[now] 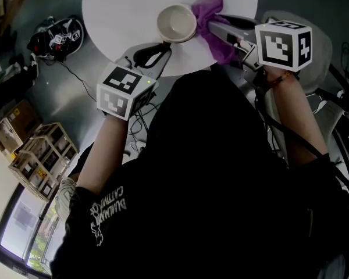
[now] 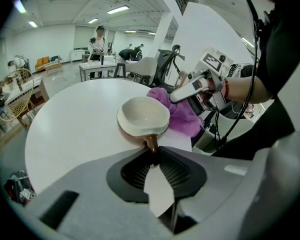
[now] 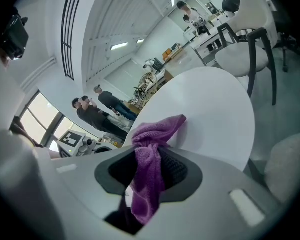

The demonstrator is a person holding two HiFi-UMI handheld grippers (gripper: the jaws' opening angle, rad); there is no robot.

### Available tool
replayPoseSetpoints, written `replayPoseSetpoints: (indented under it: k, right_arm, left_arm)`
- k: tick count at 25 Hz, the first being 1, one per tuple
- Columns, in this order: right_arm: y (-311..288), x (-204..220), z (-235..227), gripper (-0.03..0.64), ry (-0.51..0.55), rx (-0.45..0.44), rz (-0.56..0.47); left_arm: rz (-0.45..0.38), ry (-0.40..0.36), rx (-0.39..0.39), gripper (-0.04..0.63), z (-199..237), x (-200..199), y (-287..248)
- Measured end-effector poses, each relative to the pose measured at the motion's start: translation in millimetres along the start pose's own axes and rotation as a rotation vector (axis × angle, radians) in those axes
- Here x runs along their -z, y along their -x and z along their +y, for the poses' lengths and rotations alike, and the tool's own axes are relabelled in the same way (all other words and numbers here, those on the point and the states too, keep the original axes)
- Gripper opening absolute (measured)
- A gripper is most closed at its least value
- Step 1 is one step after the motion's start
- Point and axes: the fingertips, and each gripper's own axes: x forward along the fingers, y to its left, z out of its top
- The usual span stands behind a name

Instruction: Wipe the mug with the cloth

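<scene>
A mug [image 1: 176,23], cream inside and brown outside, stands upright near the front edge of the round white table [image 1: 113,10]. My left gripper [image 1: 161,46] is shut on the mug's handle [image 2: 151,143], which sits pinched between the dark pads [image 2: 177,170]. A purple cloth [image 1: 212,22] lies bunched against the mug's right side. My right gripper [image 1: 216,29] is shut on that cloth [image 3: 149,176]; a fold hangs down between its jaws and the rest drapes onto the table [image 3: 210,109]. In the left gripper view the cloth [image 2: 182,115] touches the mug [image 2: 143,118] and the right gripper [image 2: 189,89] is over it.
Wooden crates and boxes [image 1: 32,150] and a black bundle with cables [image 1: 55,36] lie on the floor at the left. A white chair [image 3: 245,19] stands beyond the table. People stand at desks in the background [image 3: 97,111].
</scene>
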Motion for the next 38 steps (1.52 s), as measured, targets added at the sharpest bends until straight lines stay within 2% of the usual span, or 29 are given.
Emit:
replayPoseSetpoints:
  k: [5,10,21,25,38]
  right_arm:
    - [-4.7,-2.0,-2.4,0.117,0.020,0.002,0.017]
    - [-10.4,-7.1,-4.6,0.117,0.074,0.017,0.026]
    - [-21.3,-34.0,-9.5,0.117,0.114,0.045,-0.006]
    - [-25.9,-38.6,-9.2,0.117,0.102,0.052,0.003]
    - [-42.6,-55.4,-5.5,0.115,0.132,0.051,0.024]
  left_arm:
    - [-0.028,-0.019,0.012,0.060,2.3,3.1,-4.6]
    - [-0.003,-0.003,0.004,0.060,2.4,3.1,-1.7]
    - [-0.049,-0.025,0.019,0.060,4.7,4.9,-6.2]
    - [-0.001,-0.008,0.013,0.060,0.7,4.3,-1.2]
    - [0.000,-0.004,0.045,0.066,-5.5,5.1,-2.5]
